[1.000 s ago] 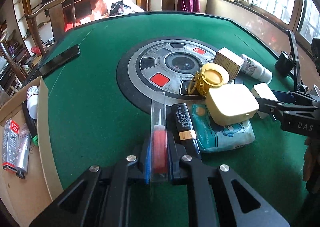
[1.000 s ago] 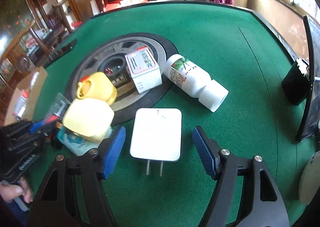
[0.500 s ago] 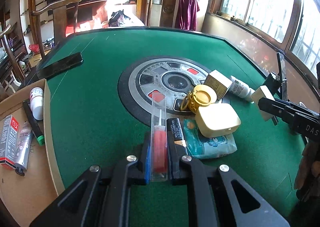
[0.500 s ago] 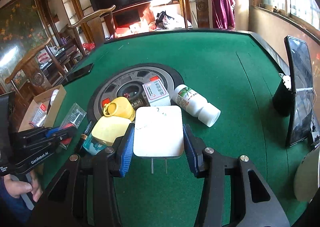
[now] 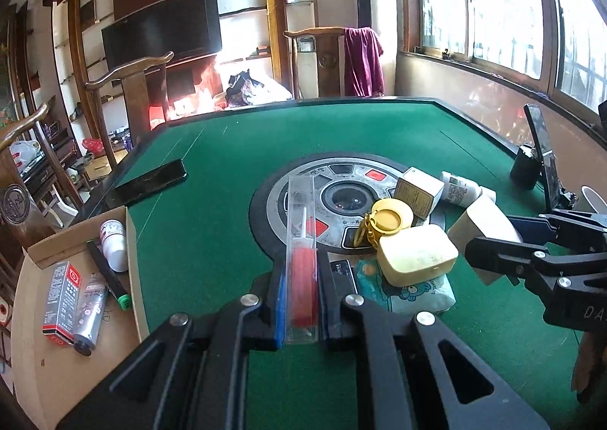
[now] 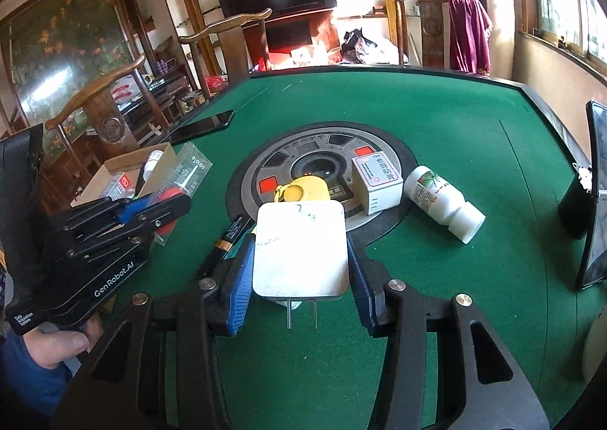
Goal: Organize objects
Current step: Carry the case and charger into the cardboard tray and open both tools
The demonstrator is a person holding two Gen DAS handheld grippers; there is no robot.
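My left gripper (image 5: 299, 301) is shut on a clear plastic case with a red item inside (image 5: 302, 240), held above the green table. It also shows in the right wrist view (image 6: 182, 179). My right gripper (image 6: 299, 270) is shut on a white plug adapter (image 6: 300, 248), lifted off the table; the adapter also shows in the left wrist view (image 5: 481, 225). On the table lie a yellow case (image 5: 417, 259), a yellow round keychain box (image 5: 390, 219), a black-and-gold tube (image 6: 227, 236), a tissue pack (image 5: 413, 289), a small medicine box (image 6: 377, 179) and a white bottle (image 6: 444, 202).
A cardboard box (image 5: 76, 316) at the table's left edge holds a red-and-grey carton, a silver tube, a marker and a white bottle. A black phone (image 5: 151, 183) lies at far left. A phone on a black stand (image 6: 595, 195) is at the right edge. Chairs surround the table.
Both grippers rose and pulled back from the table. My right gripper closed on the white adapter and lifted it. The left kept hold of the clear case.
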